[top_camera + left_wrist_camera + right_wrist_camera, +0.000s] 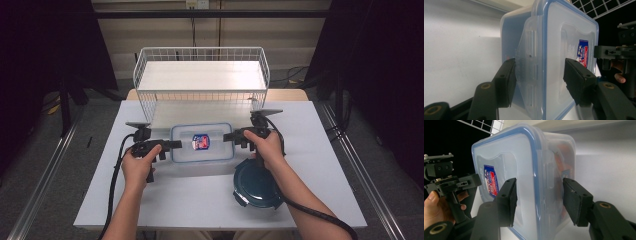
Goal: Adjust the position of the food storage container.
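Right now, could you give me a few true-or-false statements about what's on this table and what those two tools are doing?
1. A clear container with a blue-rimmed lid sits between the two tools. True.
2. The left hand-held gripper has its jaws apart, either side of the container's side latch. True.
3. The right hand-held gripper is holding the dark round lid. False: its jaws are open around the container's edge; that lid lies on the table.
4. The white wire basket is full of containers. False: nothing shows inside.
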The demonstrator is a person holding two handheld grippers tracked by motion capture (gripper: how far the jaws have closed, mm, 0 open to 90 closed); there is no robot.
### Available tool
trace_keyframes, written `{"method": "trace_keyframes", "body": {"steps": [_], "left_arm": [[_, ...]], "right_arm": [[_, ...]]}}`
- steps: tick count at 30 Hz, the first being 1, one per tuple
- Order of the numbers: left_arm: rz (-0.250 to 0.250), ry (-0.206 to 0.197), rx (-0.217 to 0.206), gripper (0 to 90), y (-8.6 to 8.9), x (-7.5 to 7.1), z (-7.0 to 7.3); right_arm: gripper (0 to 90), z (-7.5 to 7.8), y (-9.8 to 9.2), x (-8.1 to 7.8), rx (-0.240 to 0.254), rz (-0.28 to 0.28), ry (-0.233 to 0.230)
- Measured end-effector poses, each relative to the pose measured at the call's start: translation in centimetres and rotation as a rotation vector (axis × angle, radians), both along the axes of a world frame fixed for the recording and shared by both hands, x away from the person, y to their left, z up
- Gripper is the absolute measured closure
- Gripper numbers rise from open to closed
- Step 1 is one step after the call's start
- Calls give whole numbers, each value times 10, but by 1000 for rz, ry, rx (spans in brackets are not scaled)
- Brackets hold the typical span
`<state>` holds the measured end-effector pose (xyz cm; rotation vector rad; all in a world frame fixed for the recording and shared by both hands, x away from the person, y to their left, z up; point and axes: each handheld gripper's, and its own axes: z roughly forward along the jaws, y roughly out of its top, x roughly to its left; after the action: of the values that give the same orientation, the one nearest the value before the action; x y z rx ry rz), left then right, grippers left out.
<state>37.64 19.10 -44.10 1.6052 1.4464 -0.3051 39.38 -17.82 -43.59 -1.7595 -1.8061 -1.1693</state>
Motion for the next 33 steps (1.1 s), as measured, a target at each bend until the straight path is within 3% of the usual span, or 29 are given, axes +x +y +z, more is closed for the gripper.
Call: {"method": "trace_keyframes", "body": {"steps": [2,5,9,20,33], "left_arm": [[4,3,-11,447,1,-1,2],[16,-17,-28,450,3,-3,7],[37,-46,-53,453,6,-7,15],[59,-118,-31,454,5,-19,51],[66,-158,0,452,1,-14,93]], "right_arm": [[475,4,1,-2,-4,-2,-24],[493,10,0,-3,33,-22,-27],[514,19,-2,-6,54,-29,-71],[514,48,-1,-10,78,-23,-147],[514,76,-4,-12,117,-50,-204]]}}
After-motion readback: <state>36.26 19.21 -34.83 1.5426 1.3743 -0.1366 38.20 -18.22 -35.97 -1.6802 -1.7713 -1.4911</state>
